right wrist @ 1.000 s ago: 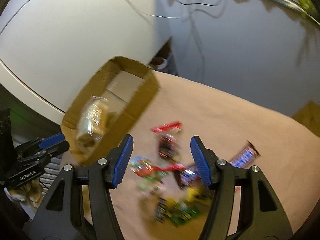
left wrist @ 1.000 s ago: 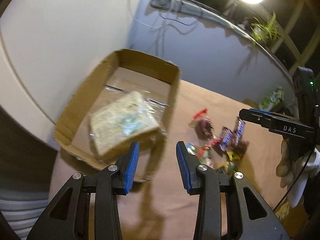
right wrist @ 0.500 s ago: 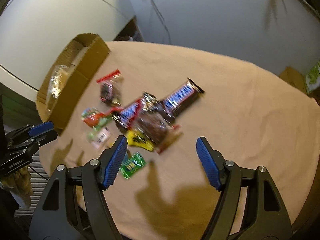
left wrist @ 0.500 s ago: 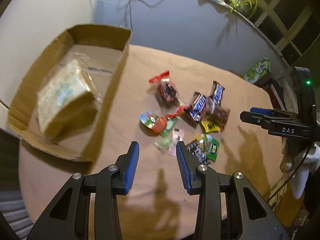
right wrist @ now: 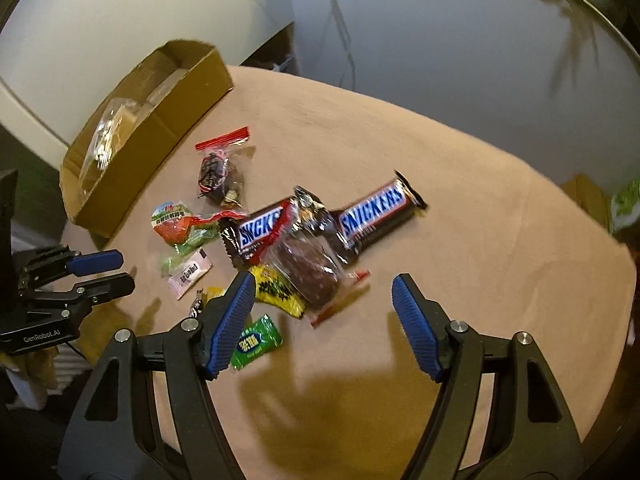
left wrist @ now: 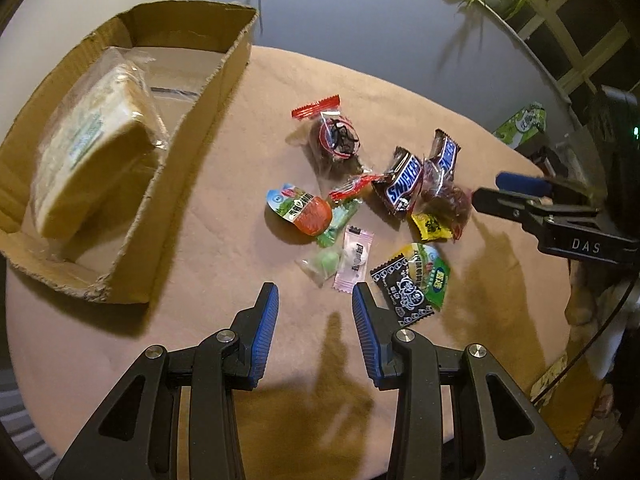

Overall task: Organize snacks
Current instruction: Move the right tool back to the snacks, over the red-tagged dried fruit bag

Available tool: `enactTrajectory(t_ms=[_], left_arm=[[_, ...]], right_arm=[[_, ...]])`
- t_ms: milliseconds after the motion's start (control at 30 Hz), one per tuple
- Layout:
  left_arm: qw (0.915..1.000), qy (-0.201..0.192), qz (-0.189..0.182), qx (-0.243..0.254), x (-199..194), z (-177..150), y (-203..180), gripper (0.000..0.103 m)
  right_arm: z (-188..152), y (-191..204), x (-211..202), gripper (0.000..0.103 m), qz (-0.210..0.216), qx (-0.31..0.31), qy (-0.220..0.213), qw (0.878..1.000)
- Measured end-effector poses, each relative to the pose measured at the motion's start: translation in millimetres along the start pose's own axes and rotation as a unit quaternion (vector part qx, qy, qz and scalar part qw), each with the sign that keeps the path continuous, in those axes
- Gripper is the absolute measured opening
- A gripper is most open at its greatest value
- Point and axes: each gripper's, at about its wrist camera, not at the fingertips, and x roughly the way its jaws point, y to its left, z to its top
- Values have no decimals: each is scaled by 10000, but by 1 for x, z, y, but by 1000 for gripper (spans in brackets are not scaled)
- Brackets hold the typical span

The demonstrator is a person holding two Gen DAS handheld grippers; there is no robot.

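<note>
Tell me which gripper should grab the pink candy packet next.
Left. The left gripper is open just short of the pink candy packet; the right gripper hovers by the brown cake pouch.

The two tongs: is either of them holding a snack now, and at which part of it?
Nothing is held. The left tongs and the right tongs are both open and empty above the snacks on the table; only the bread lies in the cardboard box.

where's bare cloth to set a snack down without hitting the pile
Bare cloth lies between the box and the pile, and right of the Snickers toward the table edge. The middle is crowded: wrappers overlap around the brown cake.
</note>
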Motion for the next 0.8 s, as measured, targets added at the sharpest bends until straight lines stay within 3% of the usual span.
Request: enactTrajectory(t_ms=[167,400,500,567,667,800], left_arm=[[9999,44,-16,100,10,6,-6,37],[9997,133,24,207,24,13,-10,36],[9996,158,73,239,29,15,-12,31],[9995,145,104,279,30,15,-13,30],[9990,152,195,364,32,16,-14,13],[9992,141,226,289,33,16,-7,7]], right_arm=[[10,12,14,62,-75,-447,219,9987],[17,16,33,61,-120,-626,447,9970],[19,16,39,60,-117,-689,532,9961],[21,17,44,51,-101,-722,616,9954],[21,19,50,40,-68,-754,716,9946],[22,17,49,35,-4,-705,732,9948]])
